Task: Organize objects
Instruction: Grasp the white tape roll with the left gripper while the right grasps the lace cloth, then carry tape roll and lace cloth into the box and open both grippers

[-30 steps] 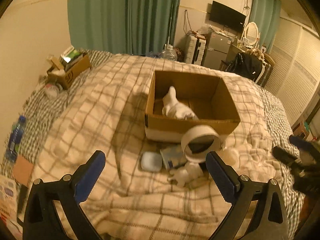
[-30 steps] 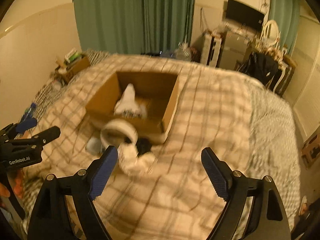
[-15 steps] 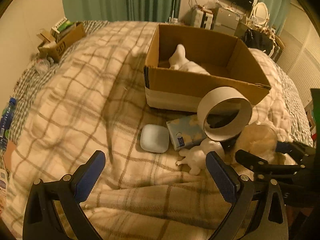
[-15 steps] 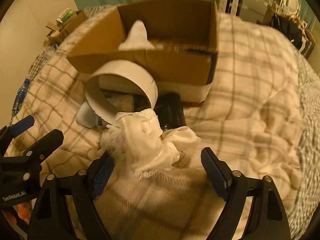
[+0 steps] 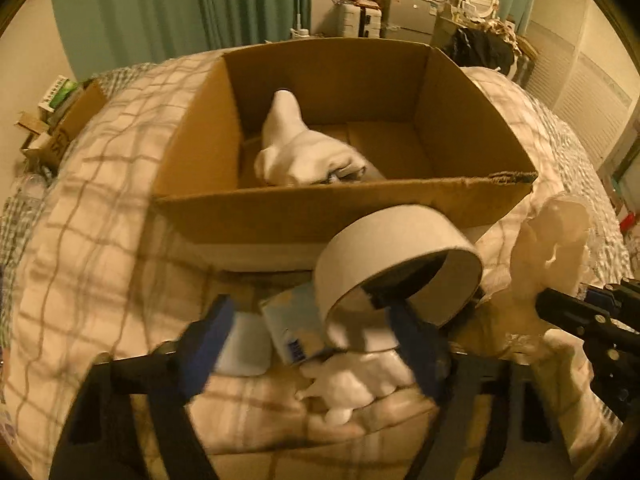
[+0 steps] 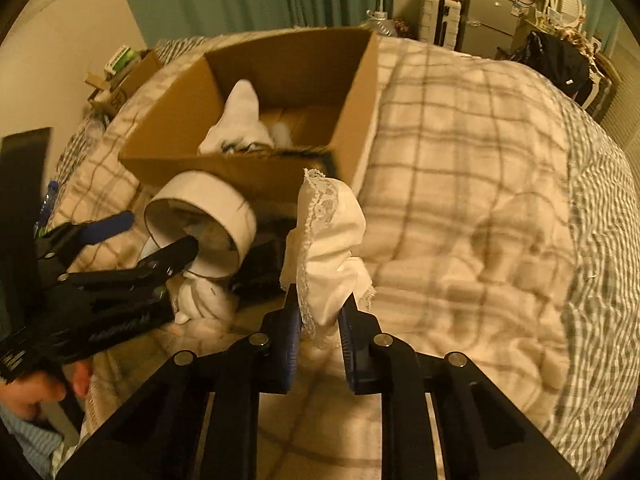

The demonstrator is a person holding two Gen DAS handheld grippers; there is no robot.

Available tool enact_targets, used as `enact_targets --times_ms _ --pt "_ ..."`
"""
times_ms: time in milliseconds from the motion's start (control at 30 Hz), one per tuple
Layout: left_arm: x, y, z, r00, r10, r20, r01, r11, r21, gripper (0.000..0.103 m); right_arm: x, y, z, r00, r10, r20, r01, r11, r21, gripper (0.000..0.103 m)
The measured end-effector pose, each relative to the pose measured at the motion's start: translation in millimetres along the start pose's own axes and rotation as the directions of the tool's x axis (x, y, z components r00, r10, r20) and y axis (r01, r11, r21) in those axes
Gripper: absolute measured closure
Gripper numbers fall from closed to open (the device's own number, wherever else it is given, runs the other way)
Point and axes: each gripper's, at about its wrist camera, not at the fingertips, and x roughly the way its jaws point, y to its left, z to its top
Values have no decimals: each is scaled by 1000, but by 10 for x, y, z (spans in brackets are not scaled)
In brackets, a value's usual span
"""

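Checked bedding covers the bed, whose wide right half lies bare and gives free room. Green curtains close the far wall. On the left half stands an open cardboard box, with a white soft toy inside near its left wall; most of the box floor stays uncovered.

Against the box's near edge lies a crowded group: a tape roll tilted on its rim, a blue packet to its left, a pale rounded case farther left, a small white figure nearest, and a dark item behind the roll, too shadowed to name.

The left hand-held gripper has its jaws partly open and just closing; packet and figure sit between them, one finger reaching into the roll's opening, with no pad seen pressing.

The right hand-held gripper has just closed and pinches a white lace-edged cloth, raised just right of the roll, near the box's near right corner.
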Motion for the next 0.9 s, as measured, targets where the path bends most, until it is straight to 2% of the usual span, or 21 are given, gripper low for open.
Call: enact_targets --times_ms 67,167,400,900 --pt "4 -15 27 1000 -26 -6 26 1000 2 72 -38 -21 14 1000 -3 7 3 1000 6 86" --pt "-57 -37 20 999 -45 -15 45 999 8 93 -144 -60 14 1000 0 22 0 1000 16 86" --pt "-532 50 -60 998 -43 49 43 999 -1 99 -382 126 9 998 -22 63 24 1000 -19 86" --pt "-1479 353 -260 982 -21 186 32 998 -53 99 -1255 648 -97 979 -7 202 28 995 -101 86"
